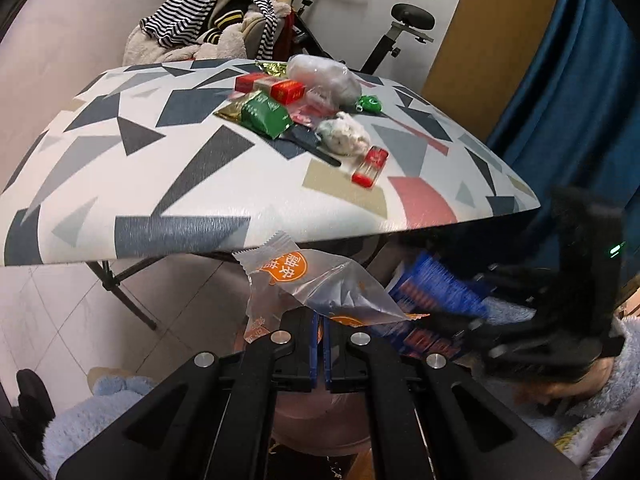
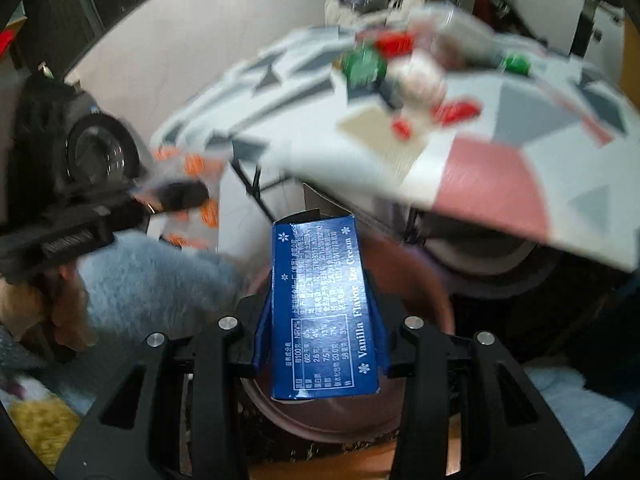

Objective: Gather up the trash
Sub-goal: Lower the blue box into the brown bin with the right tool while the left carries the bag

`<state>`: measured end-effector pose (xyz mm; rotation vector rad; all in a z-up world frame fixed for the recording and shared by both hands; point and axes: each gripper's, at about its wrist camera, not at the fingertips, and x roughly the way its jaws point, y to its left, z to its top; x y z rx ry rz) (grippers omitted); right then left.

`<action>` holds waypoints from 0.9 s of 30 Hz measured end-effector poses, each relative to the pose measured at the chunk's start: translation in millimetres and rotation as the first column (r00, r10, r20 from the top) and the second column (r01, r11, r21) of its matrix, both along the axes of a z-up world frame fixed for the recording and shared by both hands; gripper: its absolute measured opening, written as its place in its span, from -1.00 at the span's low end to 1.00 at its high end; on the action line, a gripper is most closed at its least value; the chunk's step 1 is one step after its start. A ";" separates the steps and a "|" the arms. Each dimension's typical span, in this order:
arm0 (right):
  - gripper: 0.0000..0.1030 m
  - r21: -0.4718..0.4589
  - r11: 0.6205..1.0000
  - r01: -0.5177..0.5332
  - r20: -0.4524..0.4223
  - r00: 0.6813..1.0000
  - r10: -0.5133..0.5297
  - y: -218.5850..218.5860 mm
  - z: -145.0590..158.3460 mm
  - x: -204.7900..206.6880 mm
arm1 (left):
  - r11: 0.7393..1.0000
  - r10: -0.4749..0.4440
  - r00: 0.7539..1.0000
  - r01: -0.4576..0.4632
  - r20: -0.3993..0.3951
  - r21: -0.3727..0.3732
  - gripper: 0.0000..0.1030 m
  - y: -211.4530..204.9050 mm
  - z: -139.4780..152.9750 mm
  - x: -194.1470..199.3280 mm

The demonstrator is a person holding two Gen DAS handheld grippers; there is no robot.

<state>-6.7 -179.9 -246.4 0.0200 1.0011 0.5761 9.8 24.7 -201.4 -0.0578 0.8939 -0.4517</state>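
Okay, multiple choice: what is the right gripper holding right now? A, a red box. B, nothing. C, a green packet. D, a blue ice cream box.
D: the right gripper is shut on the blue ice cream box, printed "Vanilla Flavor Ice Cream", above the pink bin.

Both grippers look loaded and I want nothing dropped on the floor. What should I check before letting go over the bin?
1. Left gripper shut on clear wrapper: ok.
2. Right gripper shut on blue ice cream box: ok.
3. Pink bin under the box: ok.
4. Bin under the wrapper: ok, its rim shows below the fingers.
5. Room left in the bin: cannot tell.
6. Table trash all collected: not ok.
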 end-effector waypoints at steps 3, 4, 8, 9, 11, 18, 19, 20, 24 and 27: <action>-0.19 -0.057 0.998 -0.020 -0.060 0.998 0.017 15.0 -32.9 5.4 | 1.000 -0.002 1.000 0.002 0.005 0.017 -0.95 -3.3 -8.0 -1.5; -0.19 -0.065 0.998 -0.022 -0.073 0.997 0.017 17.6 -39.3 8.2 | 1.000 -0.002 1.000 0.002 0.006 0.021 -0.95 -4.2 -10.4 -1.4; -0.19 -0.105 0.994 -0.025 -0.116 0.993 0.013 26.3 -71.4 19.0 | 0.999 0.006 1.000 -0.006 -0.005 0.031 -0.95 -3.9 -21.4 -0.5; -0.19 -0.123 0.992 -0.025 -0.126 0.992 0.009 28.3 -80.1 21.4 | 1.000 0.008 1.000 -0.008 -0.009 0.030 -0.95 -3.1 -23.9 -0.6; -0.19 -0.161 0.987 -0.017 -0.164 0.986 -0.010 27.9 -101.3 25.7 | 1.000 0.012 0.999 -0.011 -0.030 0.027 -0.95 -1.2 -31.2 0.8; -0.17 -0.293 0.956 0.001 -0.240 0.968 -0.075 27.3 -141.8 33.7 | 1.000 0.010 0.997 -0.009 -0.070 0.026 -0.95 -0.3 -44.5 5.9; -0.16 -0.303 0.953 0.000 -0.243 0.967 -0.078 27.4 -144.9 33.5 | 1.000 0.010 0.997 -0.009 -0.074 0.022 -0.95 0.1 -45.1 6.1; -0.16 -0.305 0.952 0.000 -0.245 0.966 -0.079 28.0 -146.6 33.3 | 1.000 0.011 0.997 -0.010 -0.076 0.019 -0.95 0.6 -45.6 6.8; 0.38 -0.293 0.956 0.001 -0.243 0.967 -0.075 30.2 -142.0 33.7 | 1.000 0.011 0.997 -0.010 -0.082 0.016 -0.95 -0.7 -47.1 7.7; 0.59 -0.281 0.960 0.009 -0.233 0.969 -0.077 27.9 -145.7 33.9 | 1.000 0.009 0.996 -0.008 -0.089 0.017 -0.95 -2.1 -48.2 8.9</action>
